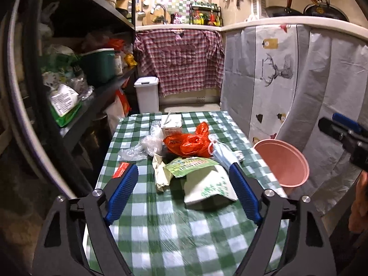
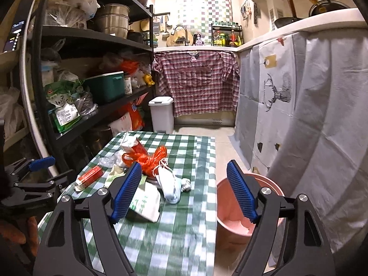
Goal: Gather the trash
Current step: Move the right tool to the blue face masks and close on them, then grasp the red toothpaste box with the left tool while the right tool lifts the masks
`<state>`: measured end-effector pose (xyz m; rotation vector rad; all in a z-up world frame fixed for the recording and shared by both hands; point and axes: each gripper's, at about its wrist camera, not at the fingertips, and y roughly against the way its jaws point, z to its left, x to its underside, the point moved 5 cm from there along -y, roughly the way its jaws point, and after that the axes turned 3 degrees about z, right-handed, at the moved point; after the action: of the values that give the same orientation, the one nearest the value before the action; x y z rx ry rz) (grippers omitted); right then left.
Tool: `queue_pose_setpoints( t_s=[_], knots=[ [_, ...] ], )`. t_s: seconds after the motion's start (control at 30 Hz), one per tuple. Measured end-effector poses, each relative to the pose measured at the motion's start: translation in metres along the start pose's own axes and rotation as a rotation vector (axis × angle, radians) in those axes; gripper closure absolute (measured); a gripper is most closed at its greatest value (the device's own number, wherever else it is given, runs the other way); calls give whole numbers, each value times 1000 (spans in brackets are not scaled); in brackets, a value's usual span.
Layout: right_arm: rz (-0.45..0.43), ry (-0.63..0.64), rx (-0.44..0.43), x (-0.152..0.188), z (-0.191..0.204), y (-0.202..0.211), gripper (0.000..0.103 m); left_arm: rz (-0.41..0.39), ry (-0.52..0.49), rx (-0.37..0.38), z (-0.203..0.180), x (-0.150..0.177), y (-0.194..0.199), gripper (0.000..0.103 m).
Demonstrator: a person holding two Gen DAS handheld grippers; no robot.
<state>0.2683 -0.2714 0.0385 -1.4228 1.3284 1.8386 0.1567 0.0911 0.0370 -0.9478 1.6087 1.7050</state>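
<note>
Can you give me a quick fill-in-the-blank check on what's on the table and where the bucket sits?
1. The tablecloth is checked white and ____.
2. The crumpled plastic bag in the middle of the trash pile is ____.
3. The pink bucket stands beside the table on the ____ gripper's side.
4. The jaws of the left gripper hold ____.

Missing words: green; orange; right; nothing
</note>
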Motion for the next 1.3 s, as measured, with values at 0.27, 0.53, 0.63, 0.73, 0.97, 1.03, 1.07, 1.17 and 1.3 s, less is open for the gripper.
queue_pose_setpoints(
  t_s=[0.27, 0.53, 0.63, 0.73, 0.97, 1.03, 1.07, 1.17, 1.3],
  knots=[
    [82, 25, -70, 6, 11, -78, 51, 24, 23, -5, 44, -1, -51, 30],
    [176, 20, -103, 47, 20, -139, 67, 114, 64, -55, 85, 20, -99, 34],
    [202, 22, -106, 56, 20, -158, 66, 146, 80, -78, 100, 26, -115, 34],
    [232, 32, -115, 65, 22, -175, 66, 178, 120, -102, 116, 32, -130, 34],
    [289, 36, -122, 80, 27, -200, 64, 234, 139, -127, 135, 44, -156, 34],
    [297, 34, -118, 81, 28, -204, 64, 242, 149, -134, 139, 45, -160, 34],
    [301, 37, -115, 82, 29, -206, 64, 247, 159, -139, 143, 45, -162, 34],
    [310, 46, -108, 85, 29, -209, 64, 260, 190, -151, 152, 45, -168, 34],
    [314, 47, -106, 87, 28, -210, 64, 301, 202, -140, 154, 50, -179, 34]
  ],
)
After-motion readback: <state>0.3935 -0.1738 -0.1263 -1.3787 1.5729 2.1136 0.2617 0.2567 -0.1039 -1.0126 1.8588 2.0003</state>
